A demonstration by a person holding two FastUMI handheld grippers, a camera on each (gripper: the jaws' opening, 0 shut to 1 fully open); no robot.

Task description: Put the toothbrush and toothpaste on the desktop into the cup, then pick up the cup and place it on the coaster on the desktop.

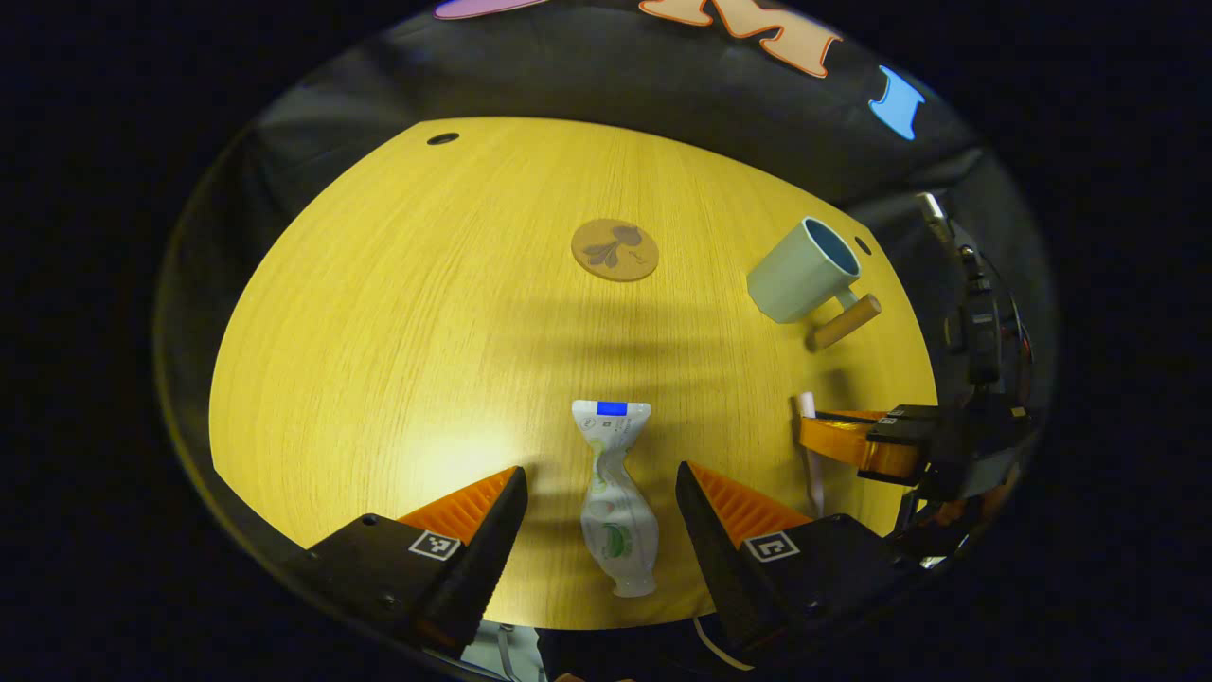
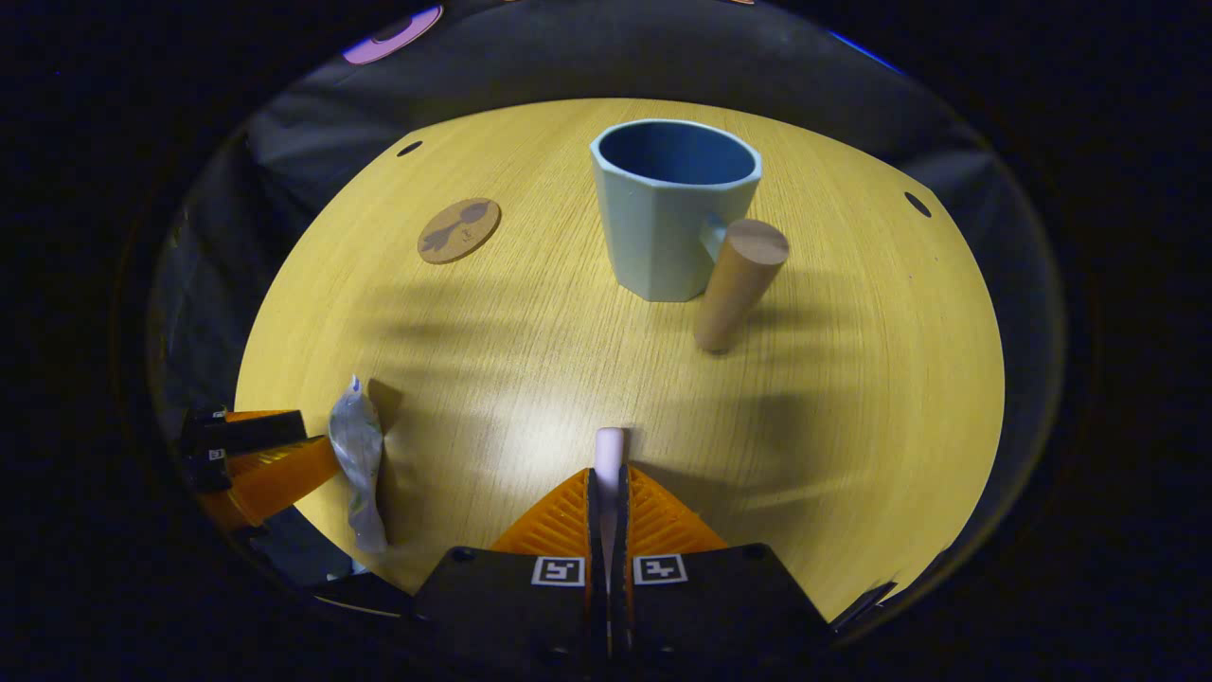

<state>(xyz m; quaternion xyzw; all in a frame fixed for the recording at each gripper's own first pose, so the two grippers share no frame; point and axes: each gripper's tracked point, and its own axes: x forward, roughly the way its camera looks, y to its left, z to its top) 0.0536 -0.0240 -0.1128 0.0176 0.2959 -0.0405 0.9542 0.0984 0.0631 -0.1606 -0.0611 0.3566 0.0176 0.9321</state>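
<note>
currently step one, loading cup. right gripper [image 2: 607,493] clamped on toothbrush [image 2: 608,450], tip poking out ahead of fingers. left gripper [image 1: 601,502] spread apart, toothpaste [image 1: 615,502] lying on desktop [image 1: 398,313] between fingers, ungrasped. cup [image 2: 668,213] ahead of right gripper, coaster [image 2: 459,229] ahead-left. next likely: lift toothbrush, drop into cup; left closes on toothpaste.

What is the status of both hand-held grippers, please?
Left hand-held gripper open, straddling toothpaste. Right hand-held gripper shut on toothbrush. Cup upright, empty; coaster bare.
</note>
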